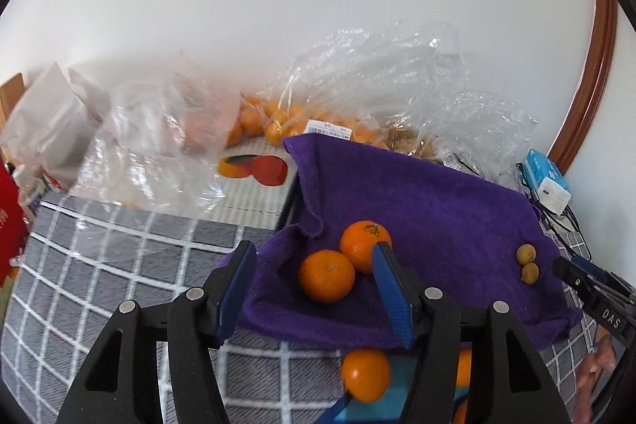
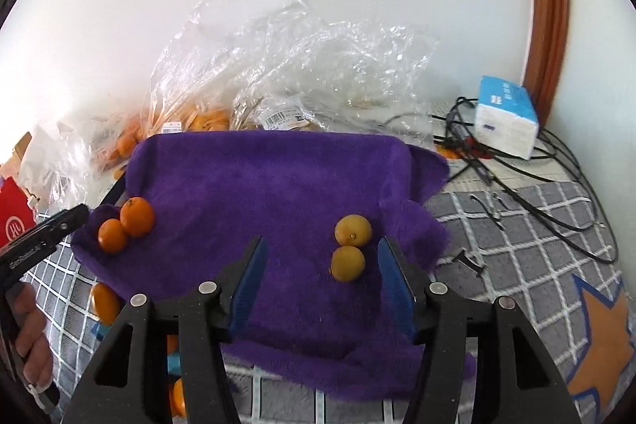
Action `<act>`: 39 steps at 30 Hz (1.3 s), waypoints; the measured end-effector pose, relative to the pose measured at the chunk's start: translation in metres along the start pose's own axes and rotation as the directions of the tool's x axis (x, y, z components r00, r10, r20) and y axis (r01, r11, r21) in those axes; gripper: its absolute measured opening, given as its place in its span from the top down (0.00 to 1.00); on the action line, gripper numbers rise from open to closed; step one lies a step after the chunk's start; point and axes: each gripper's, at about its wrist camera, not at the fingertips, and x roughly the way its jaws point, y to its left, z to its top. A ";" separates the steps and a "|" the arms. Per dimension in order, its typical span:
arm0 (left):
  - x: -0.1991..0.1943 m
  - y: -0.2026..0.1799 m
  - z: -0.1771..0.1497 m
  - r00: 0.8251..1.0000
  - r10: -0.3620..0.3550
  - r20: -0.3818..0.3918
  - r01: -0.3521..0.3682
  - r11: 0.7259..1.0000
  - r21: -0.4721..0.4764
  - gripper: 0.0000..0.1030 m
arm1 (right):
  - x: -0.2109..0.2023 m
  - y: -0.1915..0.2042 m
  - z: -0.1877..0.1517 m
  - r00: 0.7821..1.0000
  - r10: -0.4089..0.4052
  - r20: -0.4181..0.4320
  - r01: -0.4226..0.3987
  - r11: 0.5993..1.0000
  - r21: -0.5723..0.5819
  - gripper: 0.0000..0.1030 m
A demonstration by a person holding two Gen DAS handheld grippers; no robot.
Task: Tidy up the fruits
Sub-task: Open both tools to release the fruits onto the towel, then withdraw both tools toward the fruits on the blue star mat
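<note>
Left wrist view: we see two oranges [image 1: 344, 265] touching on the purple towel's [image 1: 437, 201] left part, with the left hand-held gripper [image 1: 314, 273] spread wide and empty around them. On the right wrist view, two yellowish fruits [image 2: 350, 245] sit touching on the towel, just inside our right hand-held gripper [image 2: 322, 265], also released. Behind lie clear plastic bags [image 2: 278, 66] of oranges; the tissue pack [image 2: 505, 118] is far right.

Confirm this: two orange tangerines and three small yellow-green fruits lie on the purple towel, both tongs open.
Wrong count: only two small yellow-green fruits lie on the purple towel, as the right wrist view shows. The two orange tangerines are there, and the left tongs and right tongs are open.
</note>
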 end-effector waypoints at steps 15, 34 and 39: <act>-0.053 0.062 -0.084 1.000 -0.014 -0.020 0.011 0.991 -0.135 0.41 | -0.046 0.050 -0.085 0.986 0.134 -0.095 -0.144 0.984 -0.102 0.68; -0.051 0.059 -0.102 0.999 0.004 -0.034 -0.008 0.994 -0.111 0.36 | 0.001 0.070 -0.089 0.977 0.127 -0.170 -0.146 0.983 -0.108 0.68; -0.048 0.058 -0.103 0.999 0.001 -0.053 -0.006 0.995 -0.105 0.36 | -0.008 0.075 -0.096 0.987 0.090 -0.131 -0.111 0.981 -0.156 0.68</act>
